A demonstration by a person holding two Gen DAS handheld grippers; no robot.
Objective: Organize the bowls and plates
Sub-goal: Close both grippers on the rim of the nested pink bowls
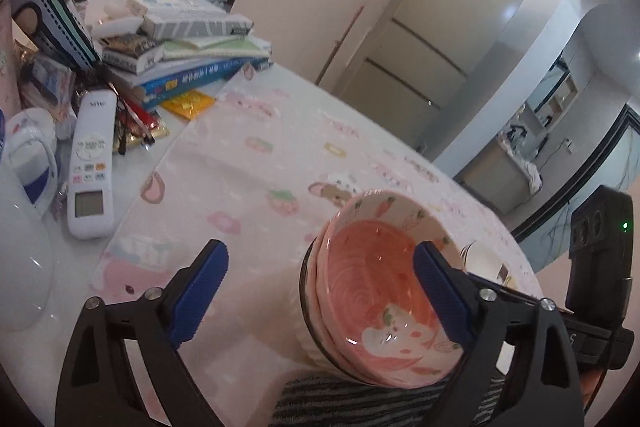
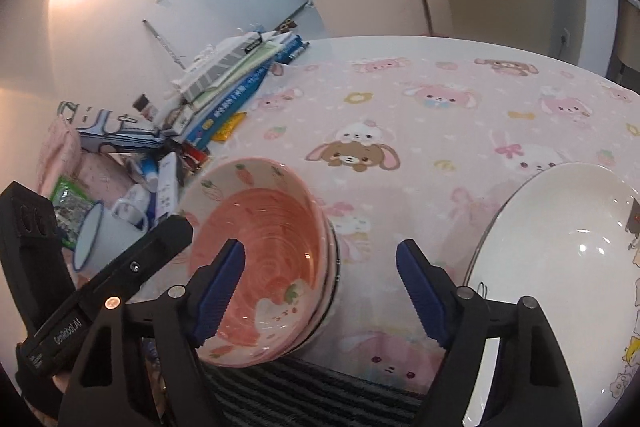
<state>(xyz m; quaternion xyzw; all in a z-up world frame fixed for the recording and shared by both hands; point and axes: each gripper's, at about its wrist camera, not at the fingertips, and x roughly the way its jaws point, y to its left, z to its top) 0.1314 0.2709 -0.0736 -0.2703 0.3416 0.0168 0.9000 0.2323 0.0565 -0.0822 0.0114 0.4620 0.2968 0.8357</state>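
Observation:
A stack of nested bowls stands on the pink cartoon tablecloth, topped by a pink bowl (image 1: 372,279) (image 2: 272,247) with carrot and strawberry prints. My left gripper (image 1: 320,293) is open and straddles the stack's left rim, one blue pad over the bowl's inside and the other outside, apart from the stack. My right gripper (image 2: 320,295) is open too and straddles the right rim the same way, its outer pad away from the stack. A large white plate (image 2: 560,267) lies to the right of the stack.
At the table's far left are a pile of books (image 1: 192,43), a white remote control (image 1: 92,163), a white mug (image 2: 100,239) and small clutter. A striped cloth (image 1: 360,403) lies at the near edge. A fridge (image 1: 448,19) stands beyond the table.

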